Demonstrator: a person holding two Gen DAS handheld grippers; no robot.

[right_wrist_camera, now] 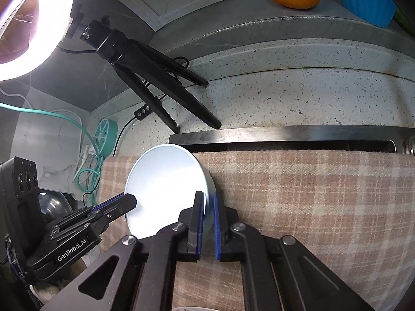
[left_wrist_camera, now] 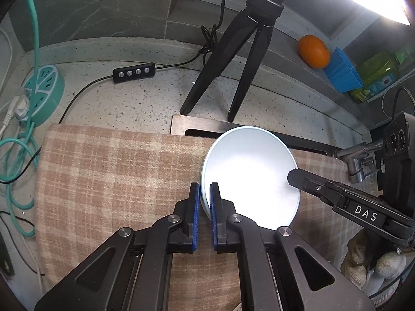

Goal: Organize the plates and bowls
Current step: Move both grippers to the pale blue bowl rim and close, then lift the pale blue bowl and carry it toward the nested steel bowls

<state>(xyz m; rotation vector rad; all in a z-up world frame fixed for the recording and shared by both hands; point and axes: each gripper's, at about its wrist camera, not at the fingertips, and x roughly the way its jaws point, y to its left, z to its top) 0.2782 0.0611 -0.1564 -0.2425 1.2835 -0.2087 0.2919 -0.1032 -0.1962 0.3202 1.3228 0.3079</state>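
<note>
Pale blue plate point(left_wrist_camera: 249, 171), round, glossy and glaring white at its centre, tilted above a tan checked cloth point(left_wrist_camera: 116, 171) spread over a steel sink rim point(left_wrist_camera: 181, 124). Left gripper point(left_wrist_camera: 205, 194) clamped on the plate's left edge, blue pads point(left_wrist_camera: 197, 207) pinching the rim. Right gripper point(right_wrist_camera: 207, 204) clamped on the opposite edge, pads point(right_wrist_camera: 200, 215) either side of the thin rim, slightly blurred there. Each gripper also seen from the other's camera, reaching in from the side to the plate point(right_wrist_camera: 166, 181).

Left view only: a tap point(left_wrist_camera: 355, 160) at right, a black inline switch point(left_wrist_camera: 134, 72) on a cable across the speckled counter point(left_wrist_camera: 129, 98), a teal round socket block point(left_wrist_camera: 44, 88). Right view only: a glowing ring light point(right_wrist_camera: 33, 26) atop the black tripod point(right_wrist_camera: 155, 77). Both views: an orange point(left_wrist_camera: 313, 51) and a blue dish point(left_wrist_camera: 342, 73) on the back ledge.
</note>
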